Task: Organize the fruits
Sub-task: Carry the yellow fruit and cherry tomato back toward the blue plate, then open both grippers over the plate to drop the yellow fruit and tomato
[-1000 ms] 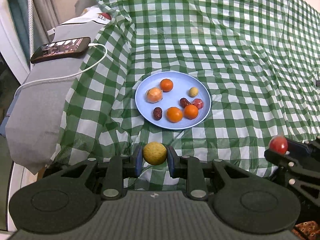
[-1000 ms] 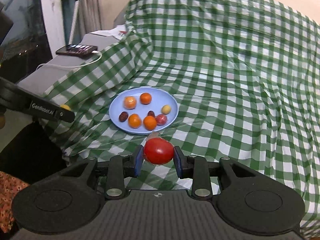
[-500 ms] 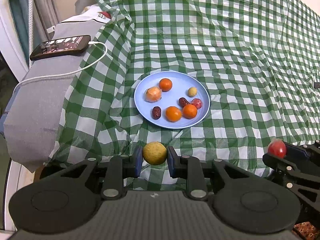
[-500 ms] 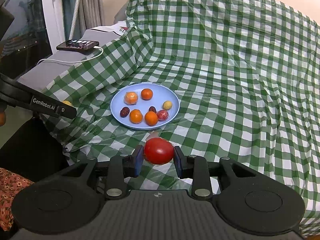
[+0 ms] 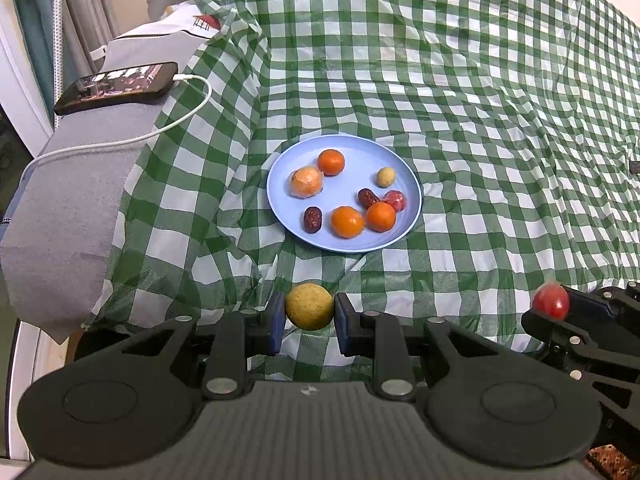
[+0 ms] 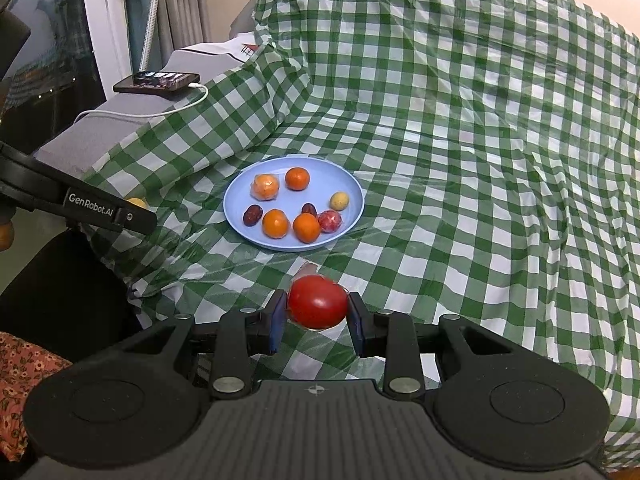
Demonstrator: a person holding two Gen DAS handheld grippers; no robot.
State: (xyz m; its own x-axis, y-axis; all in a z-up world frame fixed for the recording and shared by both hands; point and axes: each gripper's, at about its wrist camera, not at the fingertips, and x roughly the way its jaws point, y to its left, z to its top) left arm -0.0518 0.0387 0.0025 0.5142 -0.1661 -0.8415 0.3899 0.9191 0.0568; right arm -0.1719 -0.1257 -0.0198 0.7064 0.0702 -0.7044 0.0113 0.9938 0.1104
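A light blue plate (image 5: 280, 176) lies on the green checked cloth and holds several small fruits: oranges, dark red dates, a pale yellow ball and a red one. It also shows in the right wrist view (image 6: 236, 196). My left gripper (image 5: 309, 313) is shut on a yellow round fruit (image 5: 309, 306), held short of the plate's near rim. My right gripper (image 6: 317, 312) is shut on a red tomato (image 6: 318, 306), near the plate's front. In the left wrist view the tomato (image 5: 551, 302) shows at the far right.
A phone (image 5: 116, 87) on a white charging cable (image 5: 160, 130) lies on a grey padded ledge (image 5: 72, 216) at the left. The checked cloth (image 5: 460, 100) rises in folds behind the plate. A window and curtains stand at the far left.
Both grippers have drawn back slightly from the plate, each still holding its fruit. The plate's fruits have not moved.
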